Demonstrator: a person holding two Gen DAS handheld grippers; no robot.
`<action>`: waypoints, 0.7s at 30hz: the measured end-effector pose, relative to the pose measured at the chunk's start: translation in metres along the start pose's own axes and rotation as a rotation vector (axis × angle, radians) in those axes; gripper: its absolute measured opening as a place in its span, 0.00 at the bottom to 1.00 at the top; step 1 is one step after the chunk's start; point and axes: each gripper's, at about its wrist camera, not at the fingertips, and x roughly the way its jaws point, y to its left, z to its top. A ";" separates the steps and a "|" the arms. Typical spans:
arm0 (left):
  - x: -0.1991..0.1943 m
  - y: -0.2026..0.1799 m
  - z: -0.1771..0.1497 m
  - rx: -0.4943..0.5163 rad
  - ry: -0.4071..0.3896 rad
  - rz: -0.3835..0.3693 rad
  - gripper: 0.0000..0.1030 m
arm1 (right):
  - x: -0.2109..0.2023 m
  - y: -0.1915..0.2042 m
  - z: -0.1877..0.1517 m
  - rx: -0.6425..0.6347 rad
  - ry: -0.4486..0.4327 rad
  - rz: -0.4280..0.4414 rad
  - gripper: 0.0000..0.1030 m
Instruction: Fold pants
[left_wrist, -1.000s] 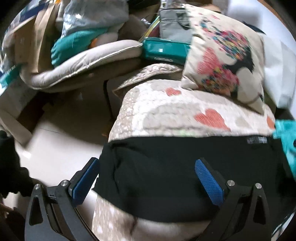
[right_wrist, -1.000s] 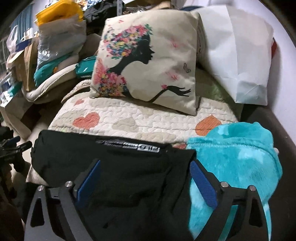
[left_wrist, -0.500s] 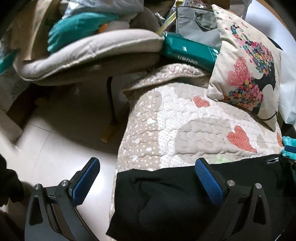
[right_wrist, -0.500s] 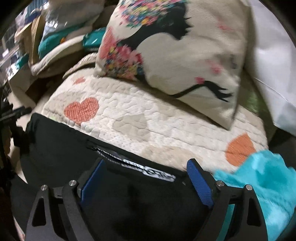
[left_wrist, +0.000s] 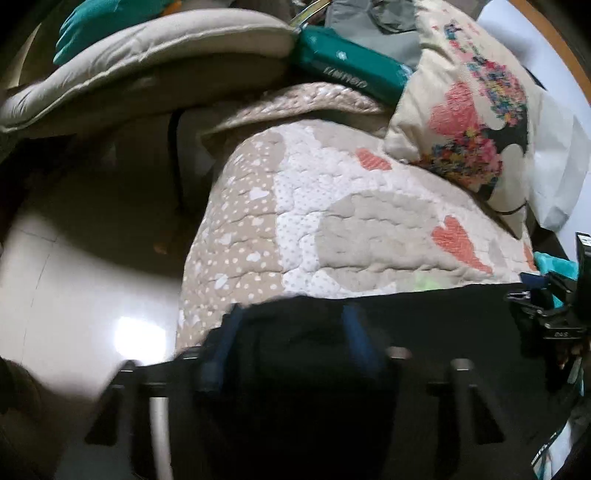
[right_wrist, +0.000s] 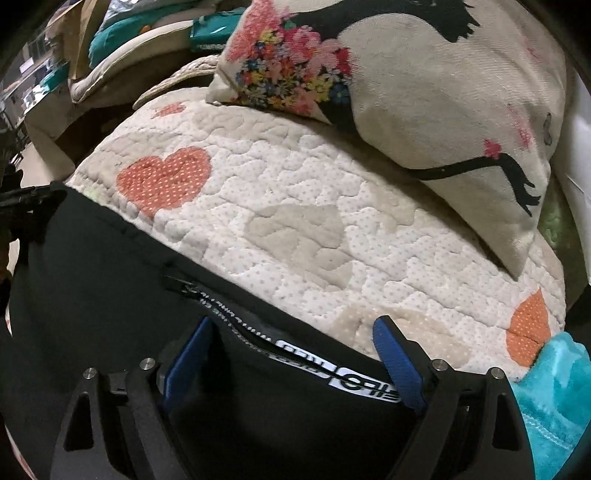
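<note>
Black pants (left_wrist: 424, 325) lie across the near edge of a heart-patterned quilt (left_wrist: 332, 221). My left gripper (left_wrist: 290, 339) is blurred and its jaws are closing on the pants' left end, with a hump of black fabric bunched between the blue pads (left_wrist: 225, 339). In the right wrist view the pants (right_wrist: 92, 295) show a waistband with a white printed label (right_wrist: 354, 382). My right gripper (right_wrist: 291, 354) straddles that waistband. Its jaws are closing slowly, wide apart, and the pads (right_wrist: 397, 362) stand clear of the cloth. The right gripper (left_wrist: 554, 325) also shows at the left view's right edge.
A flower-print cushion (right_wrist: 424, 74) leans at the back of the quilt, beside a white pillow (left_wrist: 557, 162). A turquoise fleece (right_wrist: 554, 398) lies right of the pants. Left of the quilt are a tiled floor (left_wrist: 74, 295), a padded beige seat (left_wrist: 147, 55) and a green package (left_wrist: 351, 70).
Both grippers have come down onto the pants. The left jaws went from wide open to half closed around the fabric. The right gripper moved closer over the waistband label.
</note>
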 end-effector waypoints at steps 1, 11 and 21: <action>-0.002 -0.002 0.000 0.001 -0.003 -0.003 0.29 | -0.001 0.000 0.000 0.002 -0.001 0.010 0.76; -0.030 -0.032 -0.002 0.073 -0.052 0.067 0.13 | -0.027 -0.001 -0.007 0.066 -0.012 0.058 0.08; -0.092 -0.048 -0.025 0.112 -0.132 0.093 0.13 | -0.078 0.020 -0.030 0.078 -0.074 0.054 0.06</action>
